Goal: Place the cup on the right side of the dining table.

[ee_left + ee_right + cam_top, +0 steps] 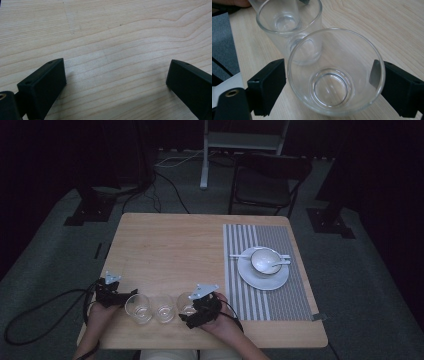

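An upright clear round drinking glass, mouth up, is flanked closely by the right gripper jaws at the table's near edge; contact cannot be told. The left gripper is spread wide over bare wooden table.

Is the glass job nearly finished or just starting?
Just starting, it seems. The placemat already holds a saucer and bowl. The right gripper straddles one glass, its fingers either side. The left gripper is open over bare table. All three glasses remain in their row.

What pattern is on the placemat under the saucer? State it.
Grey and white stripes on the placemat, running lengthwise beneath the white saucer; clearest in the high view.
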Demonstrator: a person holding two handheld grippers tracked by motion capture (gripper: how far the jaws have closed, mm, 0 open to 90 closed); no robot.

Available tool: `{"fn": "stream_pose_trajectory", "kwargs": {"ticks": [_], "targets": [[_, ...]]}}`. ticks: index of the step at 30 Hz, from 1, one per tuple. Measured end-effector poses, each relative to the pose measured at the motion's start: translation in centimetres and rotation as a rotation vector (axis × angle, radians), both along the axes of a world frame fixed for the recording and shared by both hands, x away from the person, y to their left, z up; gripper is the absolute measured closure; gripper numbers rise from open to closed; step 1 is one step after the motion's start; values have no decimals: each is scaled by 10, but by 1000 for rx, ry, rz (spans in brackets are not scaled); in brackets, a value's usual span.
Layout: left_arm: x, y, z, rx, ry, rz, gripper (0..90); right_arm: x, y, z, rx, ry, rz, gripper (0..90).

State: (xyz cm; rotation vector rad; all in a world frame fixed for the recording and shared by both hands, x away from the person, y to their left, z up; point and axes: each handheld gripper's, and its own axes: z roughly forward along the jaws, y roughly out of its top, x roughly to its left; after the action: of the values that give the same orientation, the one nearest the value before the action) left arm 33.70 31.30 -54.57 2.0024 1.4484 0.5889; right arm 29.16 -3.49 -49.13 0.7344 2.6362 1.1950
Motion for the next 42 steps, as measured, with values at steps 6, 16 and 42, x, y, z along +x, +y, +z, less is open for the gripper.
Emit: {"fn": "stream_pose_trajectory", "kwargs": {"ticks": [6, 16, 42], "targets": [[0, 0, 0, 0, 0, 0, 31, 3, 6, -2, -7, -1, -7, 134], [0, 0, 0, 0, 0, -1, 31, 6, 11, -1, -20, -8, -15, 176], [0, 0, 0, 2, 1, -2, 31, 20, -6, 22, -22, -32, -112, 178]]}}
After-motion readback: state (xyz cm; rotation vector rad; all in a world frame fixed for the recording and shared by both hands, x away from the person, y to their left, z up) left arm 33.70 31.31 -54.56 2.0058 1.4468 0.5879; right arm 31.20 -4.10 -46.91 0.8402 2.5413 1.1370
